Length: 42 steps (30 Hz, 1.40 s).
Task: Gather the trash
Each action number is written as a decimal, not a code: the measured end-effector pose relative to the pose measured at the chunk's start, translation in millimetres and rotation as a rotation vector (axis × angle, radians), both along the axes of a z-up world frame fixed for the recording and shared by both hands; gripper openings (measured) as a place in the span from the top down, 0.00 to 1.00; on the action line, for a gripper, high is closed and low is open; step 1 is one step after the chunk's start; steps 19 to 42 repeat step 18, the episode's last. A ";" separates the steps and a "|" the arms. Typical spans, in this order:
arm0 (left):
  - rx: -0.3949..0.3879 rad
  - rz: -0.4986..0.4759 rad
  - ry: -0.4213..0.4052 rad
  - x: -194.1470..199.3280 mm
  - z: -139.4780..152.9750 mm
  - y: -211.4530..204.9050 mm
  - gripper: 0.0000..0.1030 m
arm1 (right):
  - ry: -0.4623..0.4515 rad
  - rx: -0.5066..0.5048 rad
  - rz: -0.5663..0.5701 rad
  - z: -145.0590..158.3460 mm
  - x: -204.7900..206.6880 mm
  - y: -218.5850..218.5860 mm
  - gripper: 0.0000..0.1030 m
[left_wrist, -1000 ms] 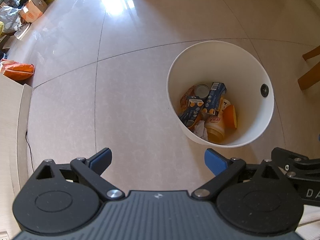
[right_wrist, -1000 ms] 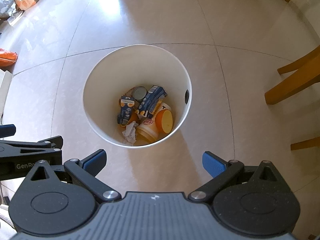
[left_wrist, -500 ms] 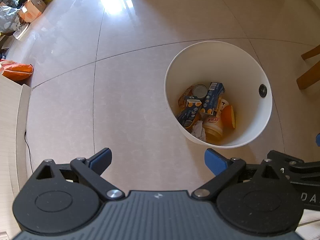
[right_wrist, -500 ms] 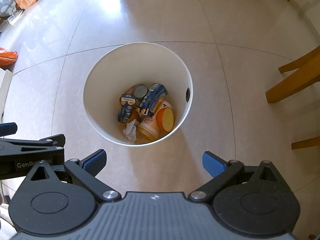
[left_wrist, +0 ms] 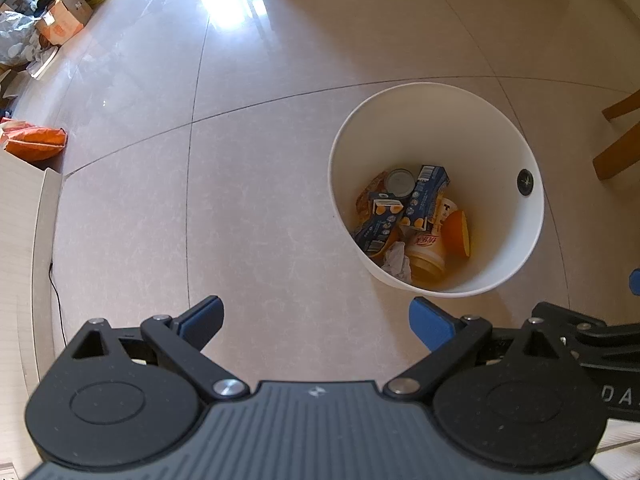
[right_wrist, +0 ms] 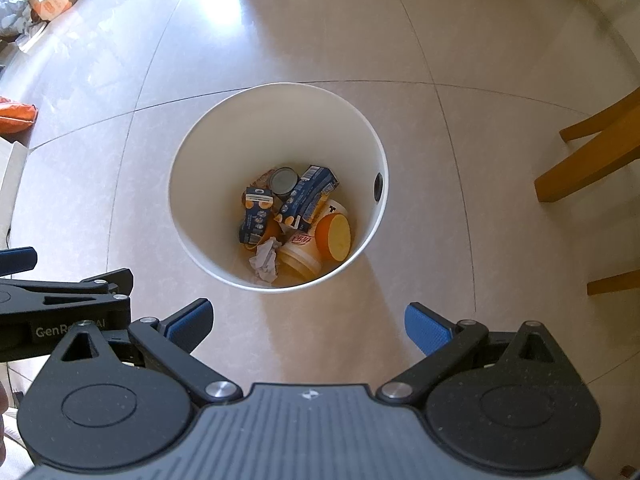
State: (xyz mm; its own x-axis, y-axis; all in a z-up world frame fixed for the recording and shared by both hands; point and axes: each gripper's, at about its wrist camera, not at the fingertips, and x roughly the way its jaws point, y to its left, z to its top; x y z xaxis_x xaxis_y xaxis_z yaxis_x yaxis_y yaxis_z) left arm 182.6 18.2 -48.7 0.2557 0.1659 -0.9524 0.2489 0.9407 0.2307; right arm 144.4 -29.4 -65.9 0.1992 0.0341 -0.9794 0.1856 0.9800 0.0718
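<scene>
I hold two grippers above a tiled floor (right_wrist: 420, 40), both looking down at a white bin (right_wrist: 276, 120). My left gripper (left_wrist: 316, 318) has its fingers spread wide with nothing between them. My right gripper (right_wrist: 306, 322) is the same, released and empty. The bin sits just ahead of the right fingers, and ahead and to the right of the left fingers. Inside it lie blue cartons (right_wrist: 308, 196), a can (right_wrist: 284, 180), an orange tub (right_wrist: 334, 236) and crumpled paper (right_wrist: 266, 260).

Compared with a second ago the bin contents look unchanged, and both views have only drifted slightly; the fingers were already open then. I judge the last drop is done and nothing is in hand. No loose trash shows on the floor near the fingers. An orange bag (left_wrist: 36, 146) and boxes (left_wrist: 64, 16) lie far off to the left.
</scene>
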 end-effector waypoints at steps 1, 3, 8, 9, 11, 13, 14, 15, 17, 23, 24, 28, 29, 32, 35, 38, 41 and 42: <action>-0.002 0.000 0.001 -0.1 0.1 0.0 0.04 | 0.000 0.000 0.000 0.0 0.0 0.1 0.00; -0.004 0.002 0.001 0.0 0.2 0.1 0.04 | 0.002 0.001 -0.001 0.1 0.0 0.0 0.00; -0.004 -0.001 0.002 0.6 1.3 0.8 0.04 | 0.003 0.002 0.000 0.0 0.6 -0.1 0.00; -0.004 -0.003 0.004 0.6 1.2 1.1 0.04 | 0.004 0.002 0.000 -0.2 0.7 0.0 0.00; -0.004 -0.005 0.005 1.0 1.7 2.1 0.04 | 0.004 0.004 0.000 0.1 0.7 0.0 0.00; -0.006 -0.008 0.007 0.5 1.8 3.0 0.04 | 0.003 0.004 0.002 0.4 0.8 0.0 0.00; -0.006 -0.010 0.007 0.5 2.1 3.5 0.04 | 0.002 0.004 0.001 0.6 0.7 0.1 0.00; -0.006 -0.011 0.006 0.5 2.3 3.6 0.04 | 0.000 0.007 0.000 0.8 0.7 0.0 0.00; -0.006 -0.011 0.007 0.6 2.1 3.5 0.04 | 0.000 0.008 0.000 0.6 0.3 -0.5 0.00; -0.006 -0.010 0.006 0.6 2.1 3.6 0.04 | 0.001 0.009 -0.002 0.3 0.2 -0.9 0.00; -0.006 -0.010 0.006 0.6 2.1 3.6 0.04 | 0.001 0.009 -0.002 0.3 0.2 -0.9 0.00; -0.006 -0.010 0.006 0.6 2.1 3.6 0.04 | 0.001 0.009 -0.002 0.3 0.2 -0.9 0.00; -0.006 -0.010 0.006 0.6 2.1 3.6 0.04 | 0.001 0.009 -0.002 0.3 0.2 -0.9 0.00; -0.006 -0.010 0.006 0.6 2.1 3.6 0.04 | 0.001 0.009 -0.002 0.3 0.2 -0.9 0.00; -0.006 -0.010 0.006 0.6 2.1 3.6 0.04 | 0.001 0.009 -0.002 0.3 0.2 -0.9 0.00; -0.006 -0.010 0.006 0.6 2.1 3.6 0.04 | 0.001 0.009 -0.002 0.3 0.2 -0.9 0.00; -0.006 -0.010 0.006 0.6 2.1 3.6 0.04 | 0.001 0.009 -0.002 0.3 0.2 -0.9 0.00; -0.006 -0.010 0.006 0.6 2.1 3.6 0.04 | 0.001 0.009 -0.002 0.3 0.2 -0.9 0.00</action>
